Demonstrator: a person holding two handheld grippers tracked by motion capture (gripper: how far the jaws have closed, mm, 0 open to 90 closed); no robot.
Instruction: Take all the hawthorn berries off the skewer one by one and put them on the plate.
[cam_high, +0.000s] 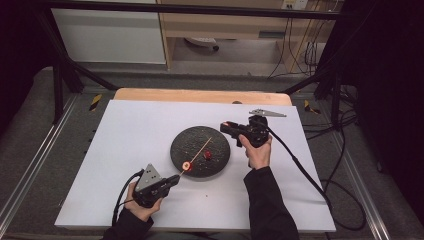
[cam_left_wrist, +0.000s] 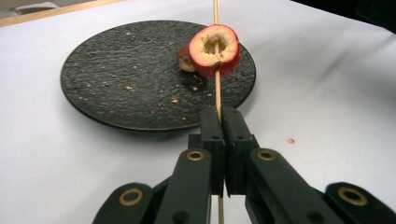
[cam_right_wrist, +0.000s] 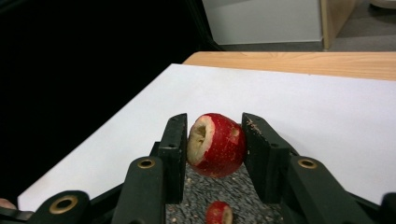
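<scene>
You're pinching a wooden skewer (cam_left_wrist: 217, 93) w/ one cored hawthorn (cam_left_wrist: 215, 50) threaded in your left gripper (cam_left_wrist: 222, 122), while your right gripper (cam_right_wrist: 215, 142) is clamping a second hawthorn (cam_right_wrist: 217, 144) above the black plate (cam_high: 185, 142); next, I'd judge, line its hole up w/ the tip.

We see open white bench (cam_high: 130, 150) left of the black plate (cam_high: 187, 140). The skewer (cam_high: 200, 150) slants across the plate's middle, a fruit piece (cam_high: 207, 155) lying just beside it.

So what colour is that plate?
Black, speckled with pale crumbs; the plate shows best in the left gripper view.
</scene>
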